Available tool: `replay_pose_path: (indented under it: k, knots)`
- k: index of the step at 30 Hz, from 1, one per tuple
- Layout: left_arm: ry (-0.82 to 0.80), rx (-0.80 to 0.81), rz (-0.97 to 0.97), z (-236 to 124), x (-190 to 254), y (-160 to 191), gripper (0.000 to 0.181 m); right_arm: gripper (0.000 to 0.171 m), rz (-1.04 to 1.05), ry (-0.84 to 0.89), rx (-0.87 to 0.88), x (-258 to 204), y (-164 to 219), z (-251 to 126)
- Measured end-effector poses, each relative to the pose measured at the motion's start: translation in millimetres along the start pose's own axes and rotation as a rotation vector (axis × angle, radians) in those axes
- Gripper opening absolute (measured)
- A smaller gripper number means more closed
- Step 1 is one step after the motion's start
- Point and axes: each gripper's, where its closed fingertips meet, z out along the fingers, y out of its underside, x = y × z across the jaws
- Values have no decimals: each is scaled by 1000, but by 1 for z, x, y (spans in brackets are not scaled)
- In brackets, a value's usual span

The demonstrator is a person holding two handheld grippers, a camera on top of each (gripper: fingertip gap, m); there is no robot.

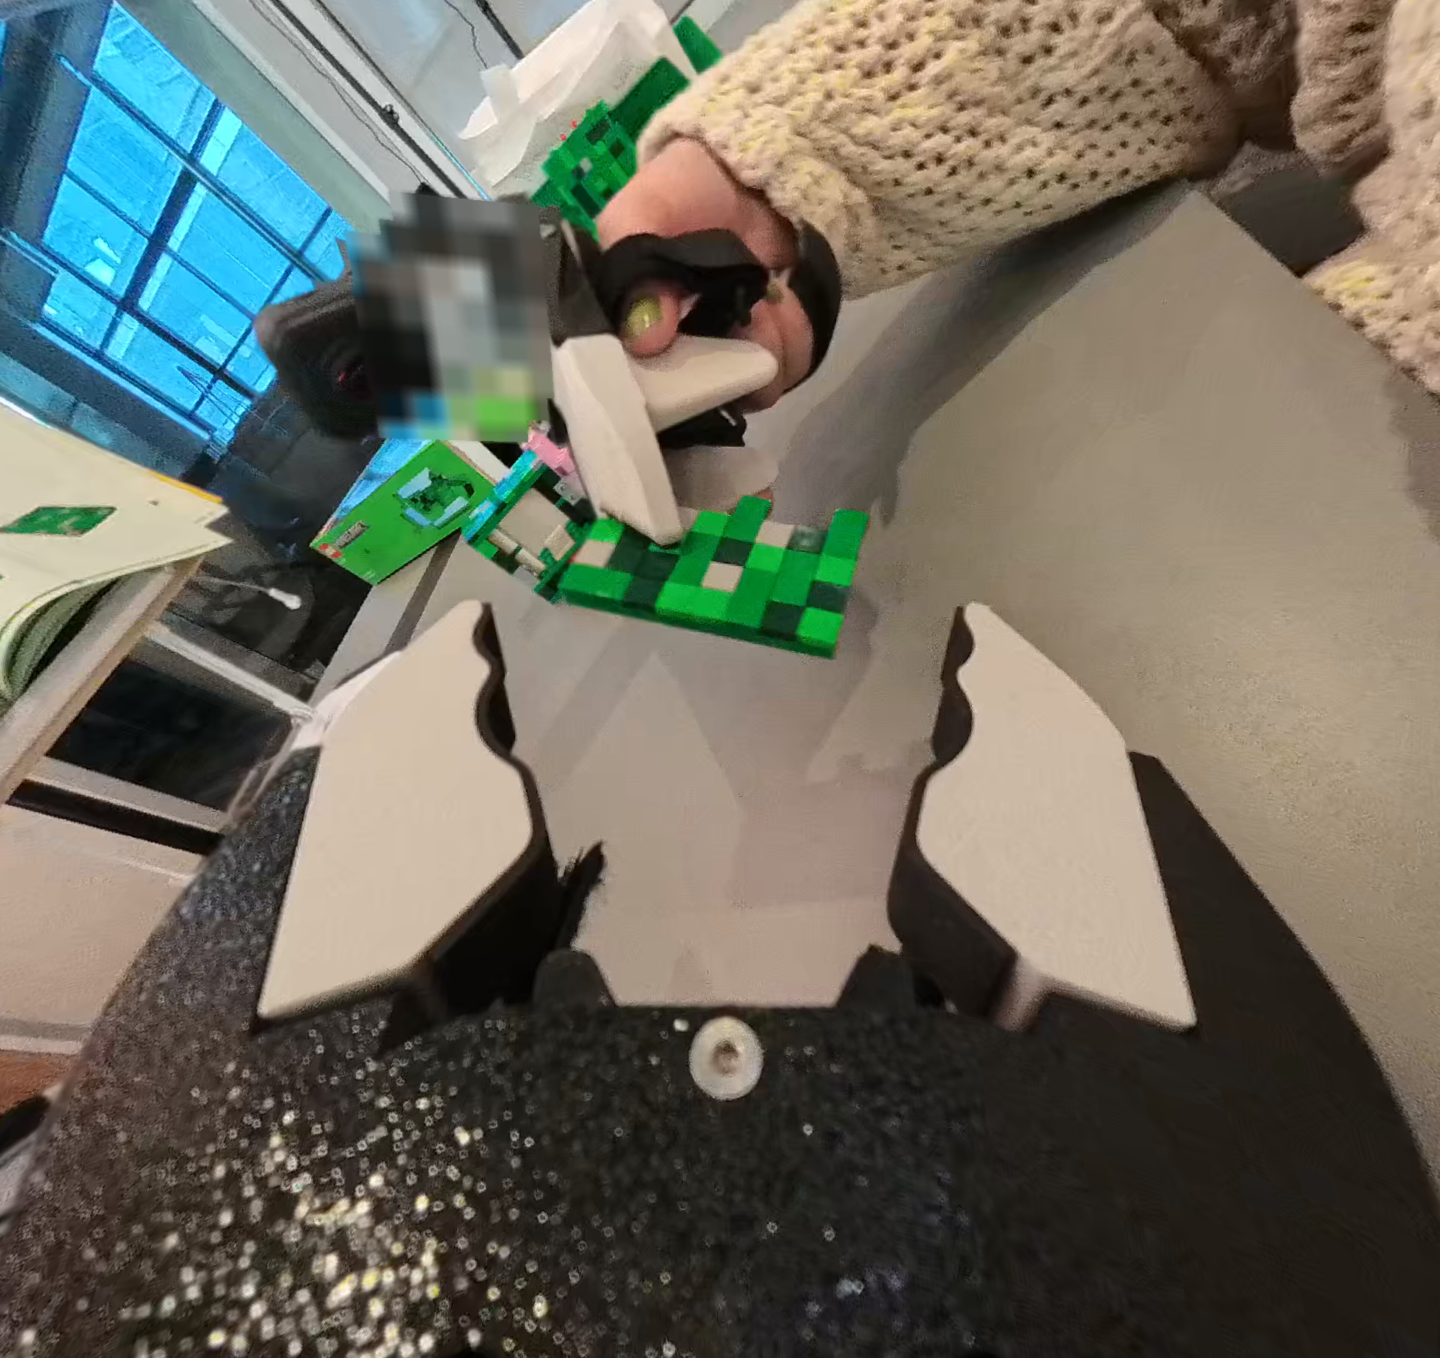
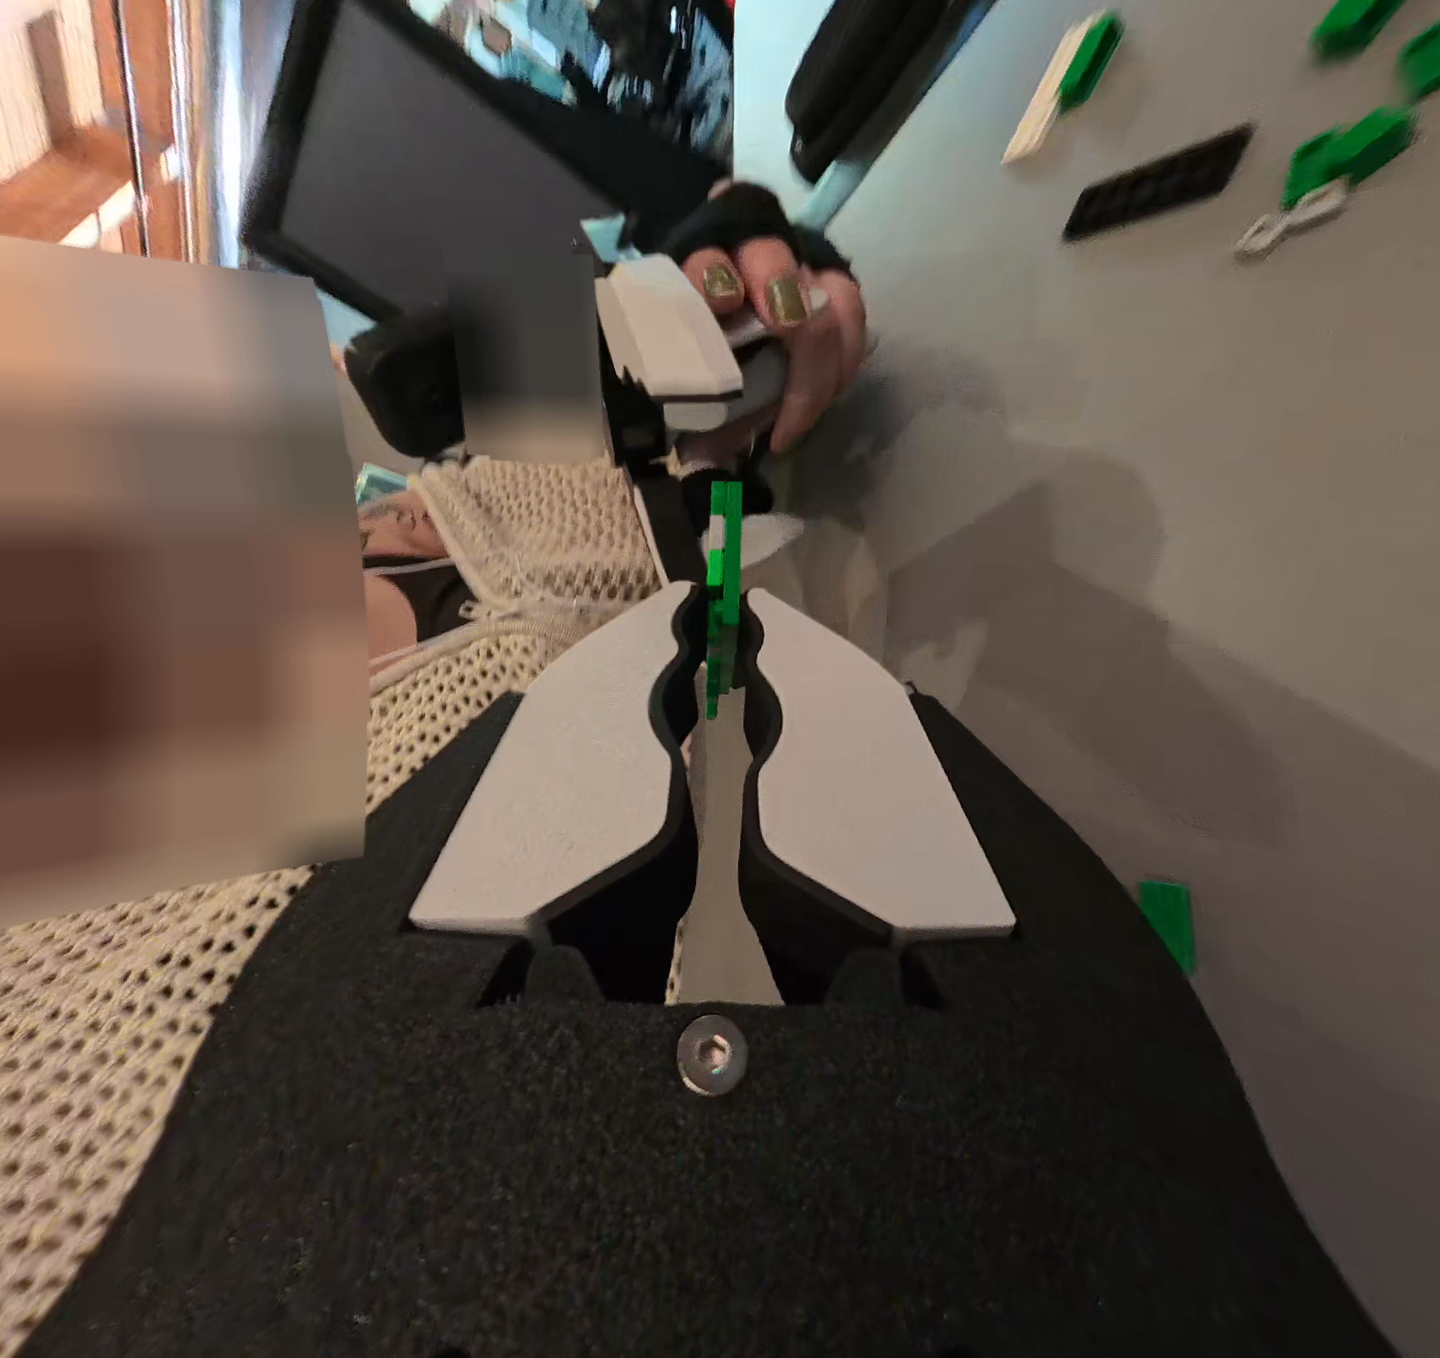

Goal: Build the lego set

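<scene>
A flat green checkered lego panel point(image 1: 717, 573), with white and dark squares, hangs close over the grey table point(image 1: 1091, 541). A small blue, pink and grey section point(image 1: 522, 526) is joined to its left end. My right gripper point(image 1: 658, 522) is shut on the panel's far edge. In the right wrist view the panel point(image 2: 721, 619) shows edge-on between the closed fingers of the right gripper point(image 2: 721, 608). My left gripper point(image 1: 721, 619) is wide open and empty, just short of the panel's near edge.
A green box point(image 1: 390, 518) and an open booklet point(image 1: 62, 541) lie to the left. Another green build point(image 1: 600, 152) and a white bag point(image 1: 577, 74) sit behind. Loose green pieces point(image 2: 1356, 152), a black plate point(image 2: 1161, 179) and a black case point(image 2: 880, 35) lie on the table point(image 2: 1169, 541). Left and right tips are no more than a few centimetres apart.
</scene>
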Motion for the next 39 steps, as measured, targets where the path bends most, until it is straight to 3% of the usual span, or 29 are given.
replay_pose_path:
  k: [7,12,15,17,20,24,28,34,39]
  knots:
    - [21,12,34,7,15,-4,77,6,16,-48,-159,-5,15,17]
    - [20,-56,-58,7,6,11,76,17,-105,21,-64,2,2,10]
    - [16,-126,-124,7,0,27,76,29,-417,304,-15,24,-10,-22]
    - [32,-159,-194,7,-1,34,76,23,-641,552,-102,45,-4,-48]
    - [34,-184,-245,7,-3,39,76,20,-669,716,-289,69,25,-64]
    - [43,-195,-254,8,-1,41,76,19,-621,755,-368,89,48,-62]
    - [72,-200,-250,10,5,41,76,17,-651,767,-332,91,43,-58]
    - [86,-158,-264,12,9,36,76,7,-695,775,-423,92,43,-56]
    - [-27,-26,-263,12,-5,15,76,7,-899,705,-307,35,0,-44]
